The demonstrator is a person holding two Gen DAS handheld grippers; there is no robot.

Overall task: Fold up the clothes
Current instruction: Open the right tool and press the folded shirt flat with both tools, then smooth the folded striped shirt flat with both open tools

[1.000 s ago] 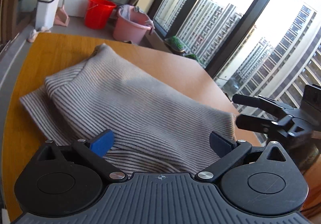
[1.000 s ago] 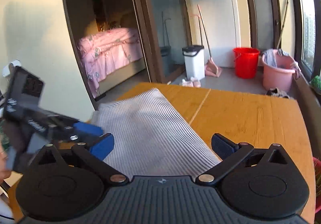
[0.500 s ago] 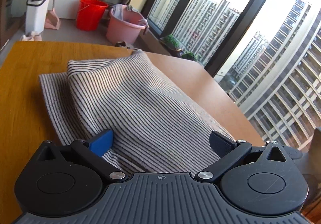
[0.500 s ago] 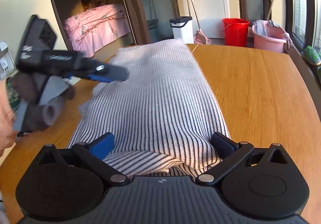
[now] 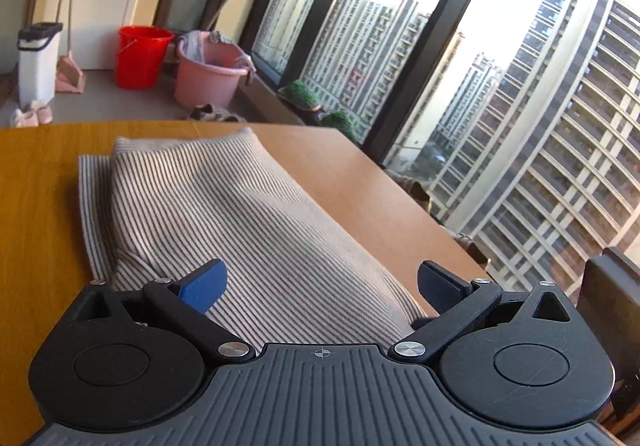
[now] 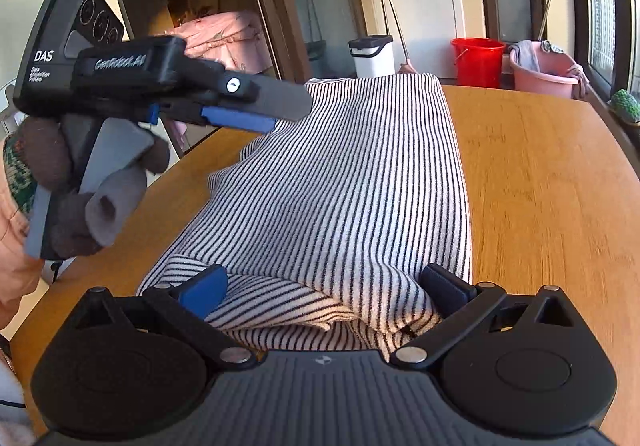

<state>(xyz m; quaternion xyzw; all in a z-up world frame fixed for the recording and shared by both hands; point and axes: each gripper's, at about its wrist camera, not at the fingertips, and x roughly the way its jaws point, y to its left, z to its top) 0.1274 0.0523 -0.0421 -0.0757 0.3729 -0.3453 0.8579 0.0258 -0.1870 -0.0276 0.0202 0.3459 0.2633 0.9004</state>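
A folded grey-and-black striped garment (image 6: 352, 182) lies lengthways on the wooden table (image 6: 540, 186). My right gripper (image 6: 324, 286) is open, low at the garment's near end, and the layered folded edge sits between its spread fingers. My left gripper (image 6: 282, 112), held in a gloved hand (image 6: 96, 202), hovers above the garment's left side, apart from the cloth. In the left wrist view the left gripper (image 5: 320, 286) is open, with the striped garment (image 5: 240, 222) below and nothing between its fingers. The garment's lower layer (image 5: 92, 202) sticks out on the left.
Beyond the table's far edge stand a red bucket (image 6: 476, 60), a pink basin (image 6: 544, 74) and a white bin (image 6: 370, 56) on the floor. Big windows (image 5: 500, 106) run along the right. An open doorway shows a pink bed (image 6: 224, 38). Bare tabletop (image 5: 36, 206) flanks the garment.
My right gripper has come down to the garment's near end, so the folded edge now sits between its fingers. The left gripper has swung round to look along the garment.
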